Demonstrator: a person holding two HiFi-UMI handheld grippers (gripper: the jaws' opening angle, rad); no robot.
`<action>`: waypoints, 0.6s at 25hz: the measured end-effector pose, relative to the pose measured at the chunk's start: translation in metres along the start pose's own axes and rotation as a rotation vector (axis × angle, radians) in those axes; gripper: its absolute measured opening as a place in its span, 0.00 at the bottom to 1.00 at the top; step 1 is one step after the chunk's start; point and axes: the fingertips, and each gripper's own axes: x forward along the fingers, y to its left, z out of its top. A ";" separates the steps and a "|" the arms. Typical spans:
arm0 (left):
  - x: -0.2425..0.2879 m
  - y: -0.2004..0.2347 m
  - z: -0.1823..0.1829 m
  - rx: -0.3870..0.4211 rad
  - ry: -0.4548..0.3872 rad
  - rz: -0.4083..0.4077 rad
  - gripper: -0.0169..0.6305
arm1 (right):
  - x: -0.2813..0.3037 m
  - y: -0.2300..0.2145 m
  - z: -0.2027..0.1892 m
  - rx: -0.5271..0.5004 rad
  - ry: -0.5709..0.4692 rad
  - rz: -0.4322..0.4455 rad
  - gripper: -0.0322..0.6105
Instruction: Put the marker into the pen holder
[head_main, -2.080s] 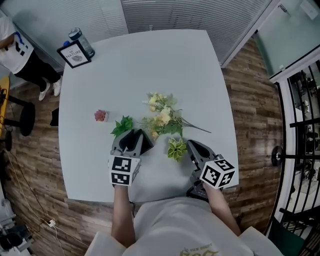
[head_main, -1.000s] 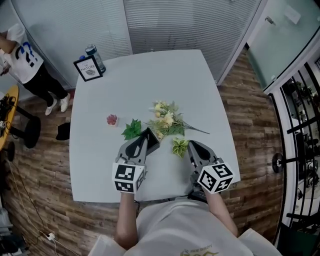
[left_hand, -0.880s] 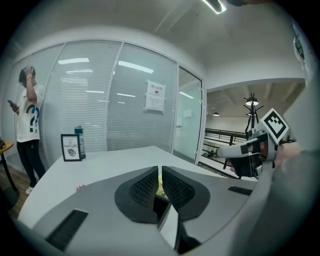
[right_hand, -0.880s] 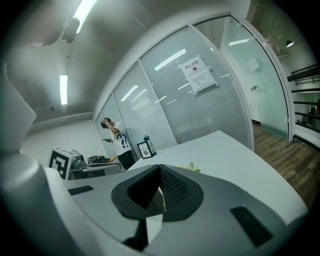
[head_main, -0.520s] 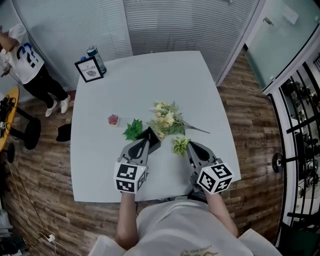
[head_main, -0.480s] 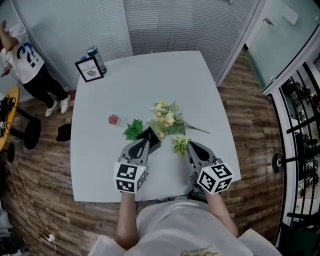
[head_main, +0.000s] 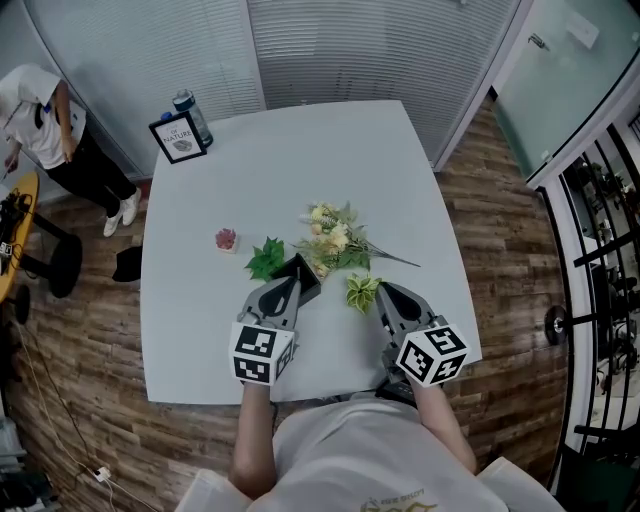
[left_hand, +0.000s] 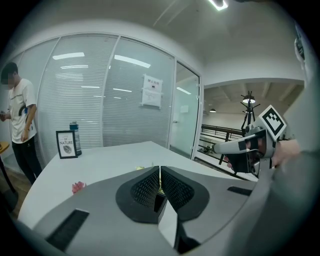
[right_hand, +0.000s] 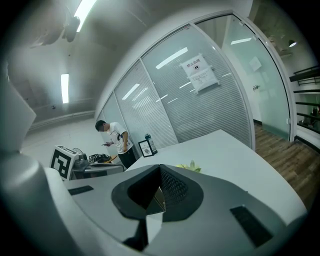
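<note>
No marker and no pen holder show in any view. My left gripper (head_main: 297, 274) hovers low over the white table (head_main: 300, 160), its tips beside a green leaf sprig (head_main: 265, 258). Its jaws are pressed together with nothing between them (left_hand: 160, 176). My right gripper (head_main: 386, 293) is at the table's near right, tips next to a small yellow-green plant (head_main: 358, 292). It is shut and empty too (right_hand: 160, 175). A bunch of artificial flowers (head_main: 330, 240) lies just beyond both grippers.
A small pink object (head_main: 225, 239) sits left of the leaf. A framed sign (head_main: 178, 137) and a bottle (head_main: 186, 105) stand at the far left corner. A person (head_main: 60, 130) stands on the floor beyond that corner. Glass walls enclose the room.
The head camera's view shifted about two seconds ago, then held still. The person at the far left has stepped and turned. Both grippers have stayed shut and almost in place.
</note>
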 end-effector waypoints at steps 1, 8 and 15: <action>0.001 -0.001 0.000 0.000 0.001 -0.001 0.05 | 0.000 -0.001 0.000 0.001 0.001 0.000 0.07; 0.006 -0.004 -0.002 0.000 0.014 -0.004 0.05 | -0.001 -0.007 -0.001 0.011 0.006 -0.001 0.07; 0.008 -0.003 -0.003 -0.004 0.018 -0.005 0.05 | 0.002 -0.009 -0.003 0.016 0.012 0.002 0.07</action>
